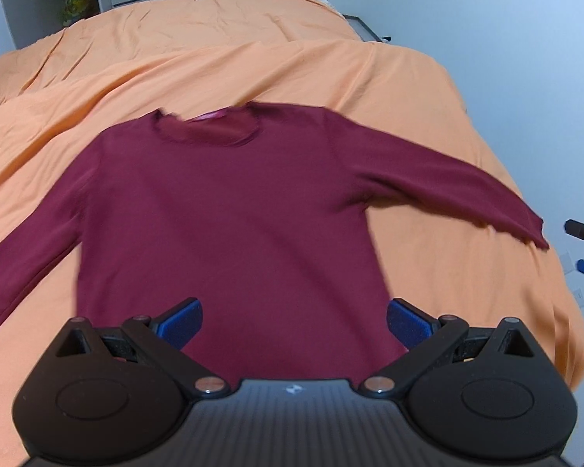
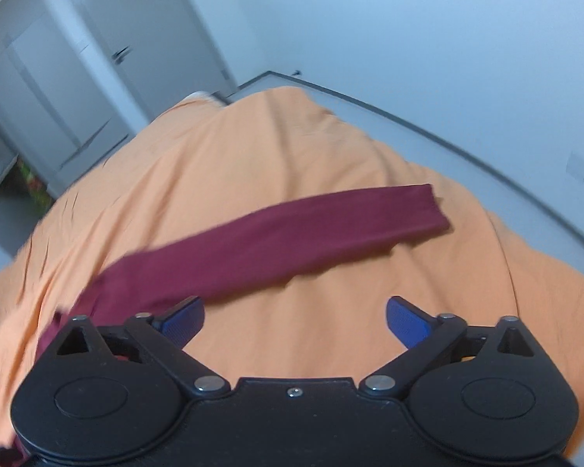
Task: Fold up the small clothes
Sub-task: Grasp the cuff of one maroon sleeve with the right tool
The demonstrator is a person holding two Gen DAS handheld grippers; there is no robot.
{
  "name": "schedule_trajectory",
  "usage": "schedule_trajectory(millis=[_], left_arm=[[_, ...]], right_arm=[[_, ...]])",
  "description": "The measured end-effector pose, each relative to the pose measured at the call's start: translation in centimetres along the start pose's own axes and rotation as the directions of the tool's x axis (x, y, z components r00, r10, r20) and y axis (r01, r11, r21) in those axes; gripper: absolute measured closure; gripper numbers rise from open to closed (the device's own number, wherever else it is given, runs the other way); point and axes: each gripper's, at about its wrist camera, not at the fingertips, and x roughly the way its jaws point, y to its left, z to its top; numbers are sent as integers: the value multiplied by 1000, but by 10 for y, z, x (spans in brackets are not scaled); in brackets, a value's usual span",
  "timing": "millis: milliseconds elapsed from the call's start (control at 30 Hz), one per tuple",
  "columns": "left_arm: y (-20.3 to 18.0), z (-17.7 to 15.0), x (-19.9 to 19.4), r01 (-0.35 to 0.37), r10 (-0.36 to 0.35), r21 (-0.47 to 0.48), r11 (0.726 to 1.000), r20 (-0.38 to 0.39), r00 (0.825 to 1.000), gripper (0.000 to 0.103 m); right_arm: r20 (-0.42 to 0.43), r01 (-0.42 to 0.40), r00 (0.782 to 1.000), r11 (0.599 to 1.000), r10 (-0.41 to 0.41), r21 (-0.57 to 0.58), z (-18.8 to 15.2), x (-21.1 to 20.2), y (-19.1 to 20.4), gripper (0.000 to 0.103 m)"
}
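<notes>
Although both tools hang above the bed, neither holds any cloth: the left gripper (image 1: pixel 294 321) has its blue-padded jaws spread wide and empty, and the right gripper (image 2: pixel 295 319) is spread just as wide and just as empty.

The dark maroon long-sleeved knit top (image 1: pixel 229 210) lies flat and face up on the wrinkled orange bed cover (image 1: pixel 222 58), neckline away from the left gripper and hem toward it. Its body runs lengthwise straight ahead of the left jaws, so the hem sits just below and between them.

The garment's outstretched right-hand sleeve (image 2: pixel 292 233) lies crosswise in front of the right gripper, its long axis running from lower left to upper right, with the cuff (image 2: pixel 434 210) at the far end. The right gripper is plainly the nearer one to that sleeve, so folding it inward over the body looks like the likely first move.

The left wrist view alone shows the whole garment, with both sleeves spread and the collar. The right wrist view alone shows that sleeve close up, its cuff lying well short of the bed's far edge, beyond which are pale floor and white cupboard doors (image 2: pixel 58 89).
</notes>
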Motion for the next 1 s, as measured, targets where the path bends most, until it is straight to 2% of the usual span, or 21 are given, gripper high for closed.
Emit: schedule_trajectory(millis=[133,267,333,467,600,700,833,867,900,967,1000], left_arm=[[-40,27,39,-24,23,41,999,16,1000,1],[-67,53,78,-49,49,72,996,7,999,1],[-74,62,94,-46,46,79,996,-4,999,1],[-81,79,121,-41,43,97,994,-17,999,1],[-76,89,140,-20,22,106,994,-21,1000,1],[-67,96,153,-24,28,102,995,-37,999,1],[-54,103,158,-28,31,78,997,-38,999,1],[-51,105,159,-26,29,69,997,-38,999,1],[-49,106,160,-24,26,61,998,-38,999,1],[-46,109,162,-23,25,53,998,-38,999,1],[-45,110,163,-24,26,50,998,-40,999,1]], right_arm=[[-6,-22,1000,991,23,129,29,58,-54,13],[-26,-2,1000,978,7,208,34,96,-84,15],[-36,5,999,965,4,262,35,110,-101,16],[-53,22,999,927,-2,375,29,131,-124,25],[-9,-3,1000,877,8,481,24,143,-139,30],[25,-33,999,845,24,533,24,149,-147,41],[29,-50,999,821,41,569,24,160,-152,66],[26,-48,999,808,41,587,23,161,-154,74],[29,-53,999,788,44,614,21,162,-158,76],[46,-71,997,746,55,662,17,160,-165,91],[49,-73,997,742,54,666,16,158,-166,92]])
